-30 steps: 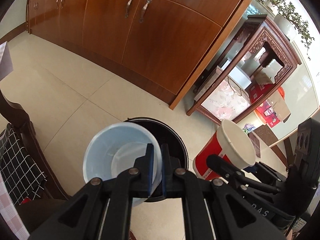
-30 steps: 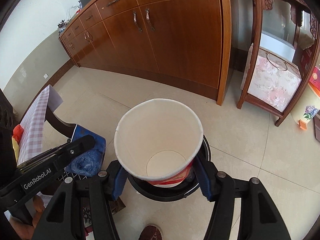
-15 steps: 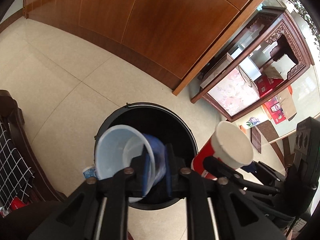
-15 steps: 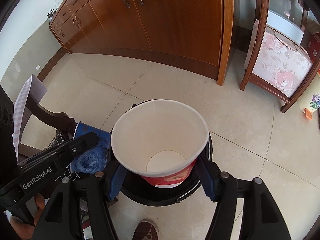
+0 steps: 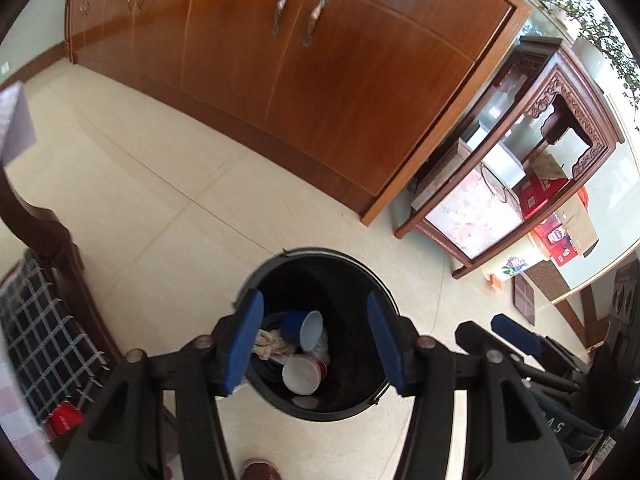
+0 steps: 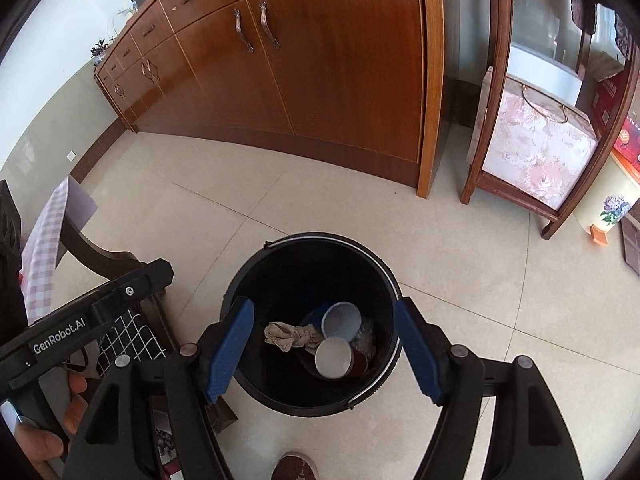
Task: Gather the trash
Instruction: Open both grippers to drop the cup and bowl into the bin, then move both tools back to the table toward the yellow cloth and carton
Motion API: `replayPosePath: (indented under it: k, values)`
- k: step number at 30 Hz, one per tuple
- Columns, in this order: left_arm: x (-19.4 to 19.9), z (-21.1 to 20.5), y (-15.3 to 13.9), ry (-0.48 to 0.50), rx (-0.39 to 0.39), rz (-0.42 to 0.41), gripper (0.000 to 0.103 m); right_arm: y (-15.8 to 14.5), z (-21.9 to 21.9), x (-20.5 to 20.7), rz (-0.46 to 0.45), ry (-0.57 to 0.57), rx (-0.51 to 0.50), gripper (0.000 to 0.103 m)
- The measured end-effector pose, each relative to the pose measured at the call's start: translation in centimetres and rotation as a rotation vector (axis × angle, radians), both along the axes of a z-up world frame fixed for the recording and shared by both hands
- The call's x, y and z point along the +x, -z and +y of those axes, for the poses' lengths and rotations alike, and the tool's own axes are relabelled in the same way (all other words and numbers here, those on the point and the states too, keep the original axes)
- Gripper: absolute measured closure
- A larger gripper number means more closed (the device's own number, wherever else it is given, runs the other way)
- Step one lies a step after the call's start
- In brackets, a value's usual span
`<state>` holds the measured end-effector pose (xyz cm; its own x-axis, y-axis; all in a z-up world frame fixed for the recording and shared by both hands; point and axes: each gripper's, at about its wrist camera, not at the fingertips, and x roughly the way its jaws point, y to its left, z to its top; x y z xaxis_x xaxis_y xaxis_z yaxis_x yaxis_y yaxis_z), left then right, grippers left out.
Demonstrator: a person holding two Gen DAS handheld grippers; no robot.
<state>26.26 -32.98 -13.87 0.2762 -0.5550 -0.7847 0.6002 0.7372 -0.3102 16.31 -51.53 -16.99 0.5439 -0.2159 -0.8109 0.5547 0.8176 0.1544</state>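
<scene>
Black bin (image 5: 320, 332) stands on pale tile floor (image 5: 160, 208), well clear of the wooden cabinet (image 5: 280, 80) on the far side and the carved shelf (image 5: 520, 184) far right. A dark chair (image 5: 52, 264) sits close on its left. Open floor lies between bin and cabinet.

Left gripper (image 5: 316, 344) hangs over the bin mouth, fingers spread wide, nothing between them. Right gripper (image 6: 324, 352) is likewise spread wide and empty above the rim (image 6: 312, 238).

Half a second ago each gripper held a cup; now the blue cup (image 6: 342, 320) and red paper cup (image 6: 335, 358) lie at the bin bottom, touching, beside a crumpled tissue (image 6: 288, 336).
</scene>
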Motion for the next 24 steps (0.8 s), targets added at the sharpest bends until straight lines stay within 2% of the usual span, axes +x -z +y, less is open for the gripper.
replayPosePath:
  k: [7,12,18,24]
  values:
    - [-1.1,6.7,-5.4,-0.109,-0.008,-0.099,0.047,-5.8,5.0,-0.3,-0.105,-0.108,-0.052,0.029]
    - [-2.2,12.5,-7.8,-0.208,-0.002,-0.166,0.047,-8.3,10.0,0.1,-0.159,-0.209,-0.052,0.029]
    - [-2.6,21.6,-9.3,-0.377,0.02,-0.201,0.047,-10.1,17.3,1.9,-0.202,-0.36,-0.053,0.029]
    - [-2.2,31.2,-8.8,-0.581,0.065,-0.218,0.047,-10.6,24.6,4.1,-0.224,-0.505,-0.039,0.029]
